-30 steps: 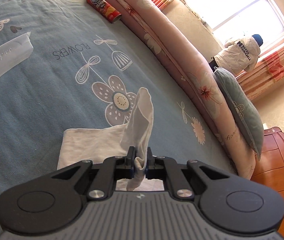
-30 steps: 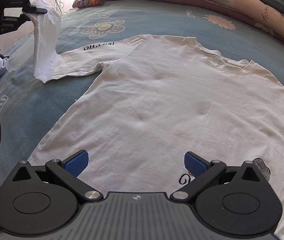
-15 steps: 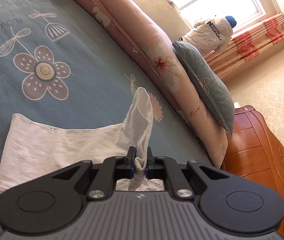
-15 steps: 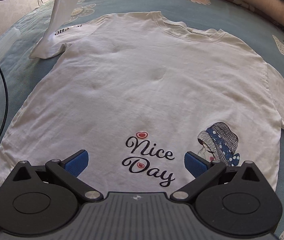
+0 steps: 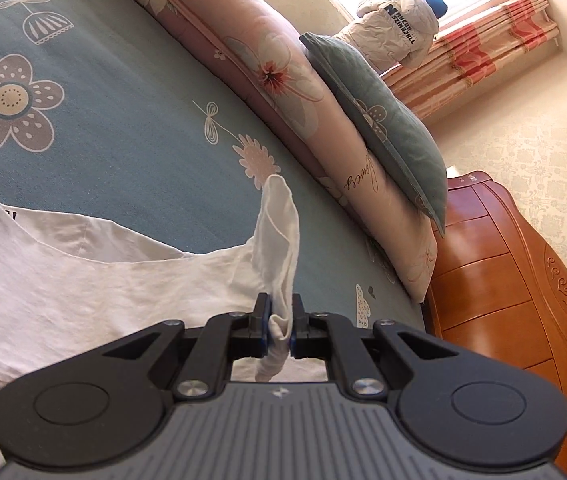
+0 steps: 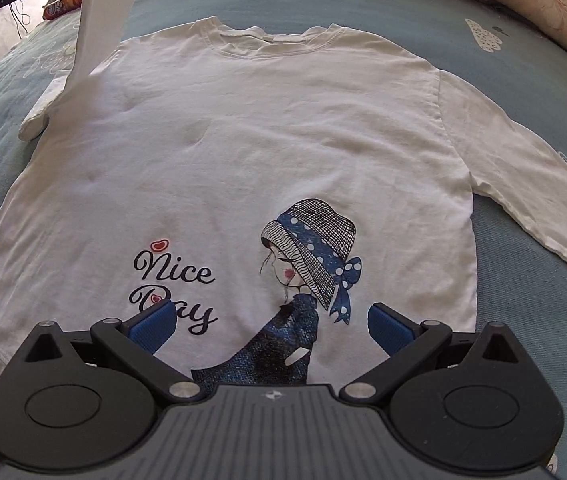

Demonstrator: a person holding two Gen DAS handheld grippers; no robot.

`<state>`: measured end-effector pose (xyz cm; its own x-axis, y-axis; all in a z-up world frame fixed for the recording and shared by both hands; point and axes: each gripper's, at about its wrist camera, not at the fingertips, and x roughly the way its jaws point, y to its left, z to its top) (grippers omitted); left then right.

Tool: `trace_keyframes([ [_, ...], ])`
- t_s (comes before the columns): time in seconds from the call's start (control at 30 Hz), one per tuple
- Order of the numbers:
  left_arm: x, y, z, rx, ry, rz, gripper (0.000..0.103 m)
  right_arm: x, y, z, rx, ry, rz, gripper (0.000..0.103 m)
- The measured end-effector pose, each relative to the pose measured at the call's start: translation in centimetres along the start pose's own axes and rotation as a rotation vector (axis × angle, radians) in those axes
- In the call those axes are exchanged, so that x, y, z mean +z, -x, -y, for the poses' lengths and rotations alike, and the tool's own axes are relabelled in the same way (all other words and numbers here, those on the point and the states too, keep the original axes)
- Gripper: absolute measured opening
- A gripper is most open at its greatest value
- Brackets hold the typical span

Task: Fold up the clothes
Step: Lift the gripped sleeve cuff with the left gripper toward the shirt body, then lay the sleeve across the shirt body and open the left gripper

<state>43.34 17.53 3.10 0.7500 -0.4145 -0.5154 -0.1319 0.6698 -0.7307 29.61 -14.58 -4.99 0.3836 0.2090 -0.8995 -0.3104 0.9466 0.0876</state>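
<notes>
On the blue flowered bedspread (image 6: 523, 80), a white shirt (image 6: 243, 140) reading "Nice Day" is lying flat; the left gripper (image 5: 280, 322) is pinching its raised sleeve (image 5: 279, 240), while the right gripper (image 6: 271, 320) is hovering wide apart.

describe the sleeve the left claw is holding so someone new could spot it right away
On the blue flowered bedsheet lies a white long-sleeved shirt printed with "Nice Day" and a girl in a hat. Its sleeve on the left of the right wrist view rises off the bed, its end pinched in the left claw. The other sleeve lies flat on the sheet.
</notes>
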Motion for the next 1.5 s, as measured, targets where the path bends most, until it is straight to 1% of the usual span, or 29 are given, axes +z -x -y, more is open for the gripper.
trace_keyframes([
  [0.27,-1.9,-2.1,3.0,-0.033,-0.056,-0.034,0.007,-0.6,0.6,1.5,0.006,-0.025,0.015,0.103],
  [0.43,-3.8,-4.1,5.3,-0.038,-0.118,-0.077,0.007,-0.9,0.9,2.5,-0.001,-0.045,0.021,0.103],
  [0.57,-5.9,-6.4,7.0,0.03,-0.237,-0.122,0.007,-1.1,0.8,3.3,-0.006,-0.064,0.025,0.103],
  [0.63,-7.1,-7.5,7.7,0.037,-0.266,-0.151,0.007,-1.2,0.9,3.6,-0.002,-0.074,0.028,0.103],
  [0.73,-8.9,-9.0,8.6,0.046,-0.321,-0.167,0.007,-1.3,0.9,4.0,0.008,-0.083,0.025,0.103],
  [0.97,-12.5,-12.3,10.2,0.102,-0.43,-0.223,0.007,-1.7,1.2,4.9,0.021,-0.082,0.027,0.103],
  [1.23,-14.8,-14.5,10.8,0.165,-0.47,-0.245,0.007,-2.1,1.4,6.4,0.039,-0.097,0.033,0.103],
  [1.5,-16.1,-16.6,11.3,0.231,-0.524,-0.239,0.007,-2.3,1.5,7.7,0.079,-0.061,0.036,0.103],
])
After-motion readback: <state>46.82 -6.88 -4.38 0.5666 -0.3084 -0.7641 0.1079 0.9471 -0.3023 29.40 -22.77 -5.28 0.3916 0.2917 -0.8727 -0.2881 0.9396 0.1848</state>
